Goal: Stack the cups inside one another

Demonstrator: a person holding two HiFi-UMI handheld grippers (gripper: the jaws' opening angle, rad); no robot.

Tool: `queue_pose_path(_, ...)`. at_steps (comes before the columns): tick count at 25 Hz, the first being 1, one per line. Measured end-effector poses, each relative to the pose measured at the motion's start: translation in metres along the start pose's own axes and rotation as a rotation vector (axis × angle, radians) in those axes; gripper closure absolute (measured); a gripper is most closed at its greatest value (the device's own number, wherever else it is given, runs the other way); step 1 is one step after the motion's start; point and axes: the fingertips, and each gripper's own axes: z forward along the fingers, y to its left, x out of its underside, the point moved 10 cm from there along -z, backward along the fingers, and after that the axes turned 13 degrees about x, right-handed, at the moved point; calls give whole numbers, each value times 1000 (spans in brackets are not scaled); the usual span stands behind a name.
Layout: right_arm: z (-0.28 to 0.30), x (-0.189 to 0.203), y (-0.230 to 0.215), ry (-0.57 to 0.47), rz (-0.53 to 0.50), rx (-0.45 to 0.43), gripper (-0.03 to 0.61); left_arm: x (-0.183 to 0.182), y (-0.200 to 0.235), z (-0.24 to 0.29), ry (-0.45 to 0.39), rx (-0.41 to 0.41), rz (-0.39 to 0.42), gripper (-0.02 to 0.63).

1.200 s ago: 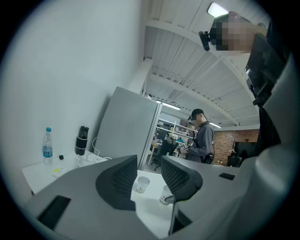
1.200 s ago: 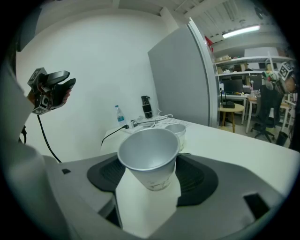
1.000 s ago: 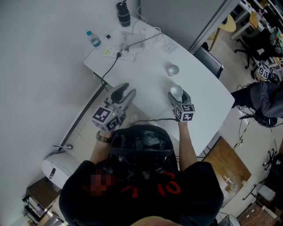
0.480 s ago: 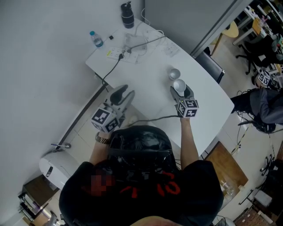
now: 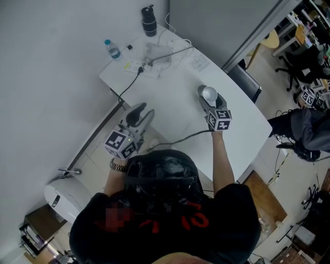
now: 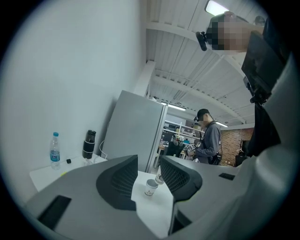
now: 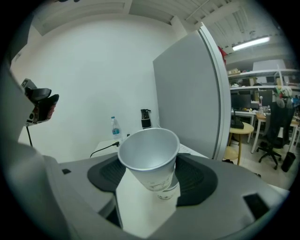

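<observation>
My right hand-held gripper grasps one cup, tilted just over the other cup on the bench mid-frame, so I judge nesting remains; my left hand-held gripper hangs released, empty.

Matt white paper cup; smooth, faintly glossy white counter; dark, ribbed, matt pads on the jaws.

A water bottle and a black flask are set at the far end of the white counter, near a power strip whose black cable is led over the edge. A dark chair is placed just beside the counter.
</observation>
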Motion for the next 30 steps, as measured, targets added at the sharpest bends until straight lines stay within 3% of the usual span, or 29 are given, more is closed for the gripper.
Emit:
queue_pose_path(9, 36, -2, -12, 25, 4, -14, 236, 0, 4, 0, 3, -50, 2, 456)
queue_pose_path(23, 71, 38, -16, 149, -10, -6, 236, -1, 4, -10, 16, -118, 14, 456)
queue_pose_path(30, 76, 41, -13, 157, -28, -2, 235, -4, 3, -13, 19, -130, 19, 456)
